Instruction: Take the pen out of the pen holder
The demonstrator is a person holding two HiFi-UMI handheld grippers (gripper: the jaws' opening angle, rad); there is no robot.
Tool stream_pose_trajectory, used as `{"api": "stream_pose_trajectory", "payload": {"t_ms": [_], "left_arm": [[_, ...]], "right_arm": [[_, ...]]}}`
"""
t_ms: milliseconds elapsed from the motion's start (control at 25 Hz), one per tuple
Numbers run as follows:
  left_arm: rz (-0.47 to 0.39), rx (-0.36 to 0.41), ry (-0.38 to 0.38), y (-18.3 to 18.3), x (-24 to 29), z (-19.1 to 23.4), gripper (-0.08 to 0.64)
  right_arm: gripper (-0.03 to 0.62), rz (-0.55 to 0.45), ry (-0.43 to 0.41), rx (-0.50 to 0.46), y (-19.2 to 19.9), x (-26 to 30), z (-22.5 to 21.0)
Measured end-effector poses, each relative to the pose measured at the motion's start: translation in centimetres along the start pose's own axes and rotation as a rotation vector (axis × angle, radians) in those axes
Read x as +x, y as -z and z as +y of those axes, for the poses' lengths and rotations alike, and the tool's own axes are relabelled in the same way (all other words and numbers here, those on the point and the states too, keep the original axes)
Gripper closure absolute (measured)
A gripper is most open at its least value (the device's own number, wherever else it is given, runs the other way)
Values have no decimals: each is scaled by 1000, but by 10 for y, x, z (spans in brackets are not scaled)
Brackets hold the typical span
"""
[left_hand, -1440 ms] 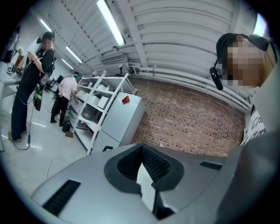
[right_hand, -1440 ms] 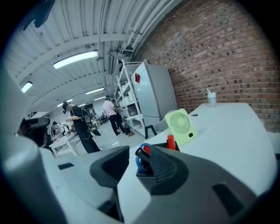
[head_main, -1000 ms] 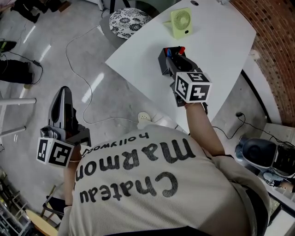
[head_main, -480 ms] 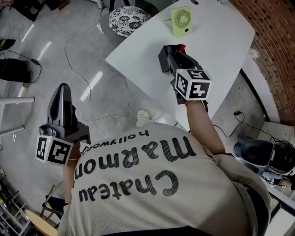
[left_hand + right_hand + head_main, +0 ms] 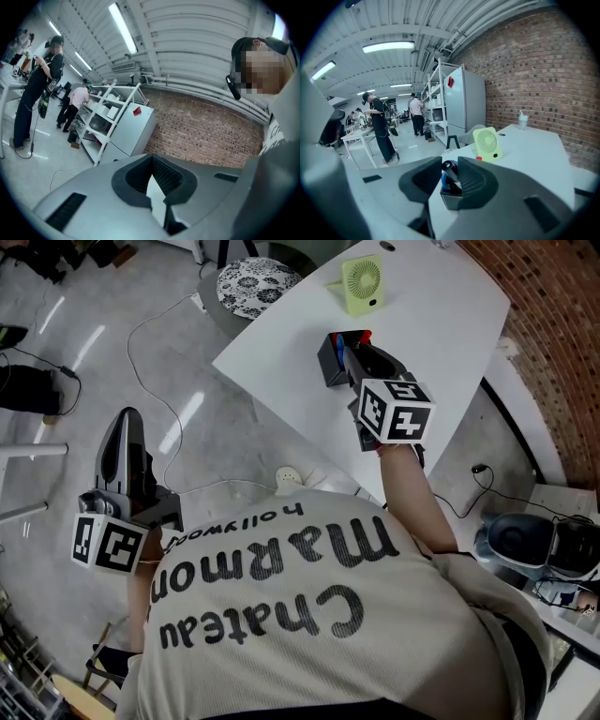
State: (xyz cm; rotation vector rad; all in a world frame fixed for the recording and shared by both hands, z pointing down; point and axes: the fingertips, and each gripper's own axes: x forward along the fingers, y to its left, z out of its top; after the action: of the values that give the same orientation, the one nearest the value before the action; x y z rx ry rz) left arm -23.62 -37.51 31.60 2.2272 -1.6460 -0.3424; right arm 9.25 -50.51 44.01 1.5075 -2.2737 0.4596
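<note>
Pen holder (image 5: pixel 451 200) is holding several pens (image 5: pixel 361 336). Right tongs (image 5: pixel 450 162) are closing around the black-capped pen (image 5: pixel 449 169), not yet pinching. Left tongs (image 5: pixel 152 161) are hanging slightly spread, empty.

Reaches the right arm (image 5: pixel 409 491) forward, right tool (image 5: pixel 450 164) tipped downward, jaws just closing round a pen (image 5: pixel 451 169) top, not yet pressing it. Holds the left tool (image 5: pixel 153 161) low at the left side, pointing level, jaws a narrow gap apart, nothing between.
</note>
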Motion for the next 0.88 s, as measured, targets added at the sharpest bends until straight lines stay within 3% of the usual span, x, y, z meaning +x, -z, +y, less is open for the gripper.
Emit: {"api": "stream_pose_trajectory", "payload": {"t_ms": [880], "left_arm": [[-22,-15,78,-10,-16,-6,560]], "right_arm": [[503,-64,65,9,-20,-44,6]]}}
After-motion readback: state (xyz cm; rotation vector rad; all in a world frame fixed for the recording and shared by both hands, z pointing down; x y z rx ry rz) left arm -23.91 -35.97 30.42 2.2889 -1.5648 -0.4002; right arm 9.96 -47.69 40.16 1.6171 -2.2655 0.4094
